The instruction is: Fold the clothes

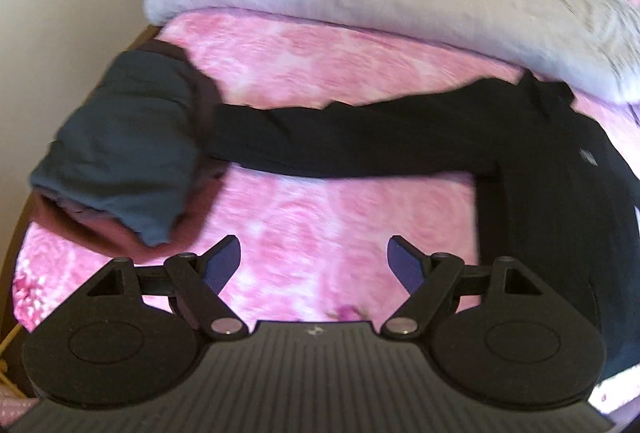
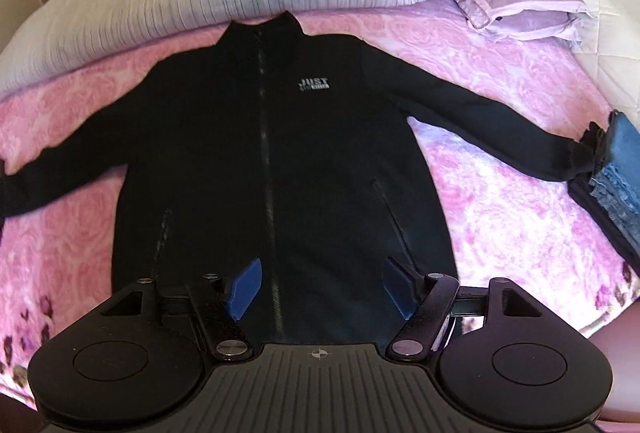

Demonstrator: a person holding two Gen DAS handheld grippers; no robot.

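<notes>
Both tools stand with their jaws wide apart and nothing between them. The right hand-held gripper [image 2: 320, 289] hangs over the hem of a black zip jacket [image 2: 264, 137], which lies spread flat and face up on the pink bedspread [image 2: 500, 233], sleeves thrown out to either side. The left hand-held gripper [image 1: 314, 265] hovers over bare bedspread, with the jacket's body to its right and one sleeve [image 1: 340, 141] running across ahead of it.

The jacket looks soft, thick and limp, probably fleece; it should drape instead of holding a crease, so cuffs, shoulders or hem corners are the likeliest holds.

Ahead and left of the left tool, that sleeve's cuff is hidden at a folded pile [image 1: 120, 149]. The other cuff meets a stack with jeans [image 2: 616, 177], cut off by the frame. The hem is masked by the right tool.
</notes>
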